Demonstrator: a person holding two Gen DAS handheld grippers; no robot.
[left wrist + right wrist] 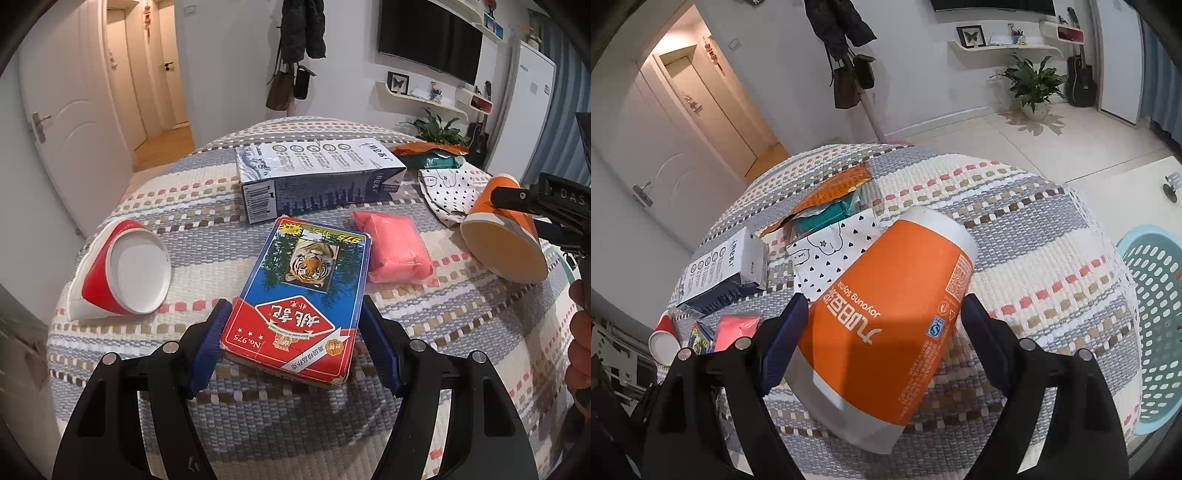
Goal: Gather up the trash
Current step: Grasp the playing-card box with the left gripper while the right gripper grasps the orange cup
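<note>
A red and blue playing-card box (295,299) with a tiger picture lies on the woven tablecloth. My left gripper (291,343) is shut on its near end, blue pads (207,347) against both sides. My right gripper (882,332) is shut on an orange and white paper cup (886,325), tilted above the table; the cup also shows in the left wrist view (502,236). Other trash lies on the table: a blue and white carton (317,181), a pink packet (399,247), a red and white cup (122,266) on its side, and an orange wrapper (831,192).
A light blue perforated basket (1156,317) stands on the floor right of the table. A white pouch with black hearts (831,258) and a teal packet (827,216) lie behind the cup. Doors stand at left, a potted plant (1034,85) at the far wall.
</note>
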